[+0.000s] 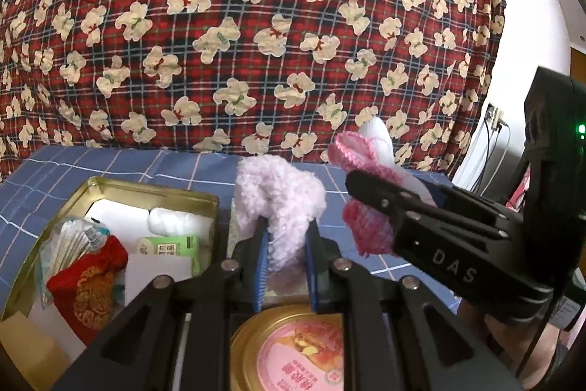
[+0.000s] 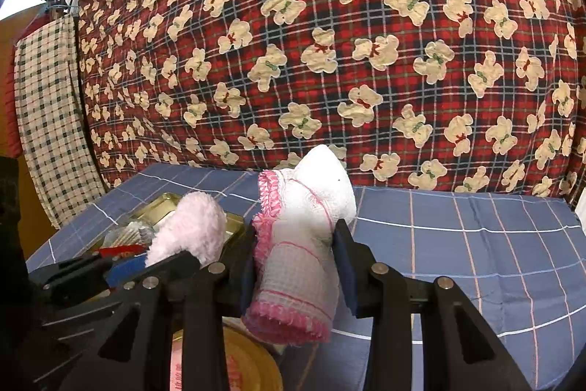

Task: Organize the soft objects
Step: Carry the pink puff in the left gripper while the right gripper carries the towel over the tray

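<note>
- Two grippers are up and both are loaded: the left gripper (image 1: 285, 240) pinches a fluffy pale-pink sock (image 1: 278, 204) between its blue pads, with the sock's bulk puffing out above the fingertips.
- Over at 3 o'clock in the left wrist view, the right gripper (image 1: 370, 204) comes in from the side, clamped on a white sock with pink trim (image 1: 360, 152), its white toe poking up toward 12.
- From the right wrist view, that right gripper (image 2: 296, 262) squeezes the white sock with pink trim (image 2: 304, 244) at mid-length; the frilled pink cuff hangs down toward 6 and the white end stands up toward 12.
- At 9 o'clock of that same view sits the fluffy pale-pink sock (image 2: 190, 226), held up in the left gripper (image 2: 161, 259), just beside the other sock but not touching it.
- Down at 8 o'clock in the left wrist view, an open gold tin (image 1: 154, 189) lies on the blue checked sheet (image 1: 110, 163). Inside it: a red pouch with gold print (image 1: 91, 284), a green tissue pack (image 1: 172, 251), a white roll (image 1: 168, 222) and a clear bag of swabs (image 1: 73, 244).
- At 6 o'clock, below the left gripper, a round gold lid with a pink label (image 1: 293, 350) lies flat.
- Behind everything, filling 12 o'clock, a red plaid quilt with cream bears (image 1: 256, 24).
</note>
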Demonstrator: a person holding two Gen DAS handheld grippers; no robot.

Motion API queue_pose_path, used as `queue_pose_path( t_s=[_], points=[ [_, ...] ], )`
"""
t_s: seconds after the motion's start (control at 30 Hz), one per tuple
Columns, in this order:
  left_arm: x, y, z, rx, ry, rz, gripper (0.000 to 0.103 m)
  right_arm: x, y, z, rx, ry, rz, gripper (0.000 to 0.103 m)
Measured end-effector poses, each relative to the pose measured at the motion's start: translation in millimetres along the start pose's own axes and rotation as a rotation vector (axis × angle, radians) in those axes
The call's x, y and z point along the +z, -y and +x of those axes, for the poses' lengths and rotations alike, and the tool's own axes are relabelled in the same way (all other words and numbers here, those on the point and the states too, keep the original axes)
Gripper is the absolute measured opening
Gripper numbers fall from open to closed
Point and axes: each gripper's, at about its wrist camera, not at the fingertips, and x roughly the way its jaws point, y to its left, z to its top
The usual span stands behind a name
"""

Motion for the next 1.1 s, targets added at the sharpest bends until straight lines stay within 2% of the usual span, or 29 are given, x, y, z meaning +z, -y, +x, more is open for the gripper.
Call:
queue_pose_path(
  t_s=[0.67, 1.1],
  points=[
    [14.0, -27.3, -38.4, 0.066, 0.053, 0.002, 0.015, 15.4, -24.6, -6.6, 0.067, 0.041, -0.017, 0.041],
    [18.0, -87.2, -67.6, 0.178, 0.052, -0.042, 0.015, 25.9, -64.5, -11.1, 0.161, 0.038, -0.071, 0.041]
  ],
)
